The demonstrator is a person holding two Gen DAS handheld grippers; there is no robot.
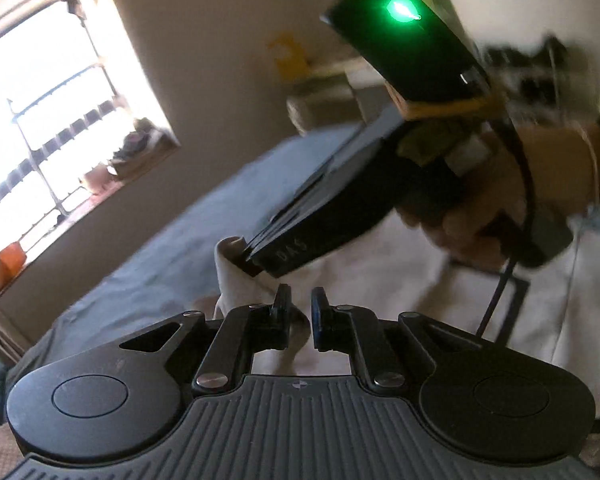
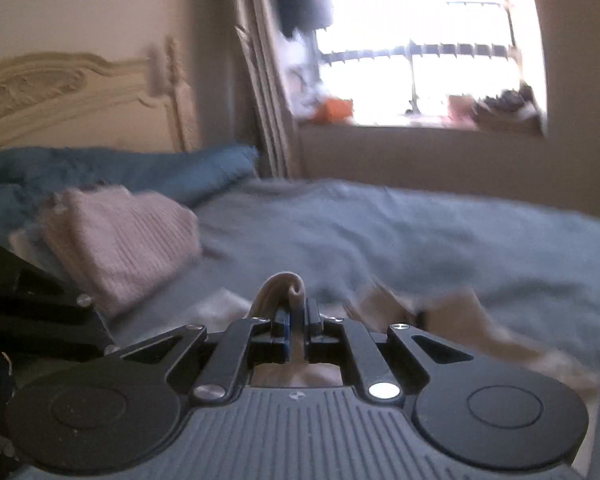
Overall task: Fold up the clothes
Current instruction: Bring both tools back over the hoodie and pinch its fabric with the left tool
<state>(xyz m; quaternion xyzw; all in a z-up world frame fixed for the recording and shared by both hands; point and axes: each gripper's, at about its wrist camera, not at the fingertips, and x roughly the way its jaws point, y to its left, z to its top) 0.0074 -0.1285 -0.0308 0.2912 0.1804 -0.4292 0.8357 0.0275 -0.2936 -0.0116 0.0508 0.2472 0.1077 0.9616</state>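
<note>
Blue bedding (image 2: pixel 420 232) lies bare toward the window. We clamp our right gripper (image 2: pixel 298 316) on the cream garment (image 1: pixel 380 272); our left gripper (image 1: pixel 301 300) stands narrowly parted, gripping nothing, just beside it.

This is a bedroom in a home. A bed (image 2: pixel 380 232) covered in a grey-blue sheet fills most of the room, with a carved cream headboard (image 2: pixel 60 92) standing against the plain beige wall. A teal pillow (image 2: pixel 172 168) lies at the head of the bed, and a folded pale knit garment (image 2: pixel 120 240) sits just beside it on the sheet. Daylight pours through a barred window (image 2: pixel 420 52) set deep in the wall, its sill cluttered with small blurred household things, one of them orange (image 2: pixel 334 110).
</note>
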